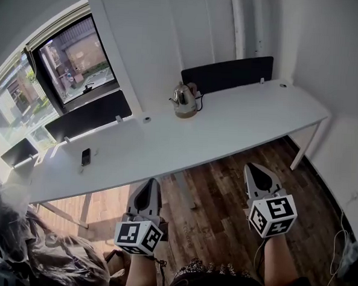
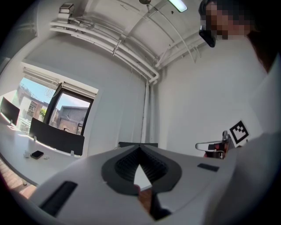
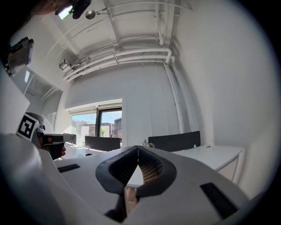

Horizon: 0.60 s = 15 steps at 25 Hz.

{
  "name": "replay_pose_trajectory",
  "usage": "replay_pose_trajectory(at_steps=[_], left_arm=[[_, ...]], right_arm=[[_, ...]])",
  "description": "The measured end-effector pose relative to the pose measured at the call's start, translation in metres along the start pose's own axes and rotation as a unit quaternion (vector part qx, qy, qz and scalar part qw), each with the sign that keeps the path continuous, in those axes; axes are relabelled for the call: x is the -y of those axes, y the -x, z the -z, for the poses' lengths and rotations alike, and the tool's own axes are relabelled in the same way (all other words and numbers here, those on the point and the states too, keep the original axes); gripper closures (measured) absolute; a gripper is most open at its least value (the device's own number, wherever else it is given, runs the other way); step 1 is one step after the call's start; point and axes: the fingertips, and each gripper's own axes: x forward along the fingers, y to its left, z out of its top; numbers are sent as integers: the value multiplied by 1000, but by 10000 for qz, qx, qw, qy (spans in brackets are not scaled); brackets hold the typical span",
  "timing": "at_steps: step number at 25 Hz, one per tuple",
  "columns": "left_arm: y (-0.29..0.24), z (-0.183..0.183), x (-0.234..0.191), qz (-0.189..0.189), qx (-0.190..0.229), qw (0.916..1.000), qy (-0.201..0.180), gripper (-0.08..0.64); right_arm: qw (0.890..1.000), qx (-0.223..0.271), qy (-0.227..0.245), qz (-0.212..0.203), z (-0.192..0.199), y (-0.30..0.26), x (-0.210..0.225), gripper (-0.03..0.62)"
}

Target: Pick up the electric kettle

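Nearest, the left gripper [image 1: 147, 186] and right gripper [image 1: 255, 170] hang over the wood floor [image 1: 221, 190], well short of the desk. Each has its jaws pressed together on nothing. Beyond them a long white desk [image 1: 241, 122] runs along the wall, with a phone [image 1: 86, 156] lying toward its left end. The kettle [image 1: 184, 101] stands at the desk's far edge, just beside a dark screen [image 1: 227, 73]. Behind are white walls, a pipe [image 1: 239, 22] and a window [image 1: 75, 60] at left.

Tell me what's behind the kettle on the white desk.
Behind the kettle stands a dark divider panel along the desk's back edge, then the white wall. The kettle covers the panel's lower left corner.
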Motion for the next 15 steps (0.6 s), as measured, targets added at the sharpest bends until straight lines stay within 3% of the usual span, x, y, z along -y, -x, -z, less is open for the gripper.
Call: replay_pose_trajectory(at_steps=[7,15], left_arm=[[-20,4,-5,-32,-34,9999,-92,558],[-86,16,-38,-156,62,9997,160,558]], right_arm=[[9998,-47,-155,-115,7,-20,6,585],[9997,82,-39,214,2,-74,37,586]])
